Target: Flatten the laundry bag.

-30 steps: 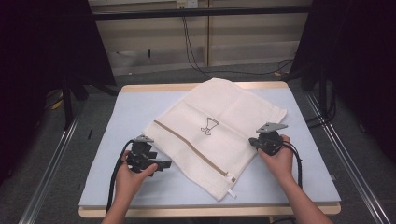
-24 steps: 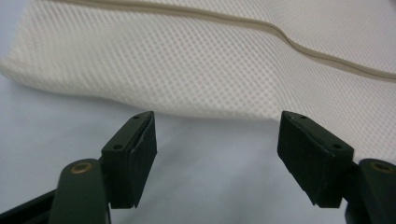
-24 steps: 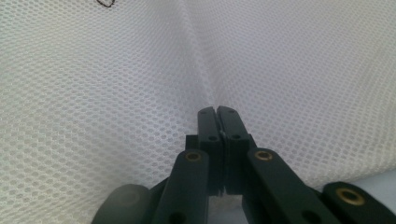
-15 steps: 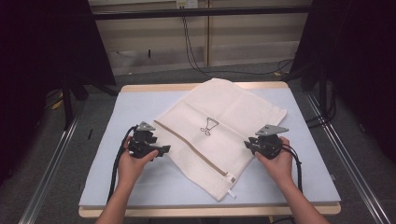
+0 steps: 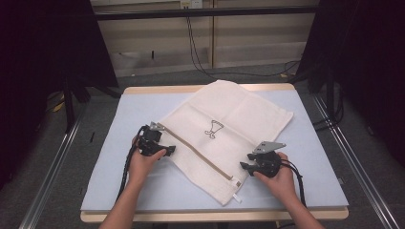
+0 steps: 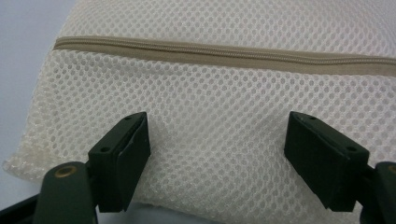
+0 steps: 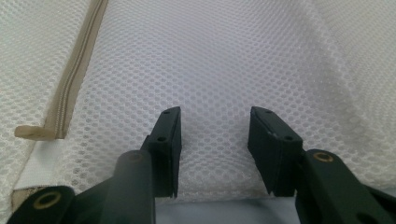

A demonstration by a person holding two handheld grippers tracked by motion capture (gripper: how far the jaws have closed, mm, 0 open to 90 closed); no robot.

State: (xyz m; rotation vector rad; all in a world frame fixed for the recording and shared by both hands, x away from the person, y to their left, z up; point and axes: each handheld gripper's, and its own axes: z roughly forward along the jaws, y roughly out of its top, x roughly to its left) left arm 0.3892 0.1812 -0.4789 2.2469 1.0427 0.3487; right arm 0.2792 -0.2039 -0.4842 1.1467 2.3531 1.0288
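So there's a cream mesh laundry bag (image 5: 224, 129) lying flat and diagonal on the pale blue table mat (image 5: 105, 186), with a tan zipper (image 5: 198, 155) running across it and a little printed logo (image 5: 213, 129) near the middle. The left gripper (image 5: 165, 150) sits at the bag's left edge, jaws spread wide over the mesh (image 6: 215, 140) just below the zipper, nothing pinched. The right gripper (image 5: 246, 167) is at the bag's lower right edge near the zipper's end (jaws have just been opening), now partway apart over the mesh (image 7: 215, 121) with no grip on it.
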